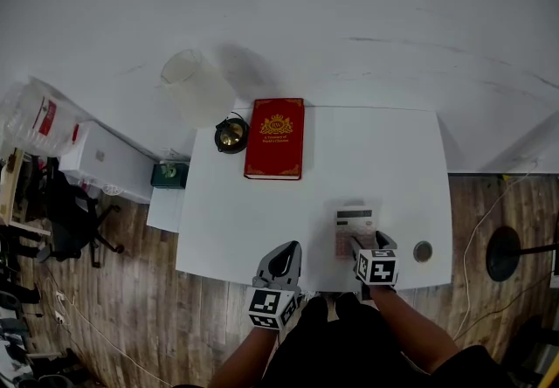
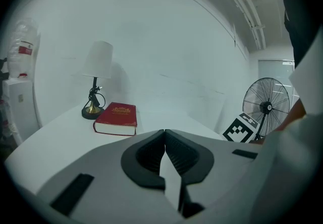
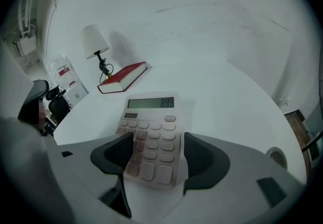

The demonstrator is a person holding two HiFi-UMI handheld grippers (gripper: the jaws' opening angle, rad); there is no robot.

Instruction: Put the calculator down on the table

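The pale pink calculator [image 1: 354, 229] [image 3: 151, 137] lies face up on the white table [image 1: 367, 150] near its front right edge, with digits lit on its display. My right gripper [image 1: 373, 244] [image 3: 157, 140] stands over its near end with the jaws spread wide on either side of it; the pads do not press on it. My left gripper [image 1: 286, 248] [image 2: 165, 132] hovers at the table's front edge, left of the calculator, jaws shut with nothing in them.
A red book [image 1: 276, 138] [image 2: 116, 118] and a small lamp [image 1: 201, 89] [image 2: 97, 66] sit at the table's back left. A round cable grommet [image 1: 423, 251] is right of the calculator. A standing fan [image 2: 266, 104] is right of the table; a cabinet [image 1: 105, 159] and chair [image 1: 74, 220] left.
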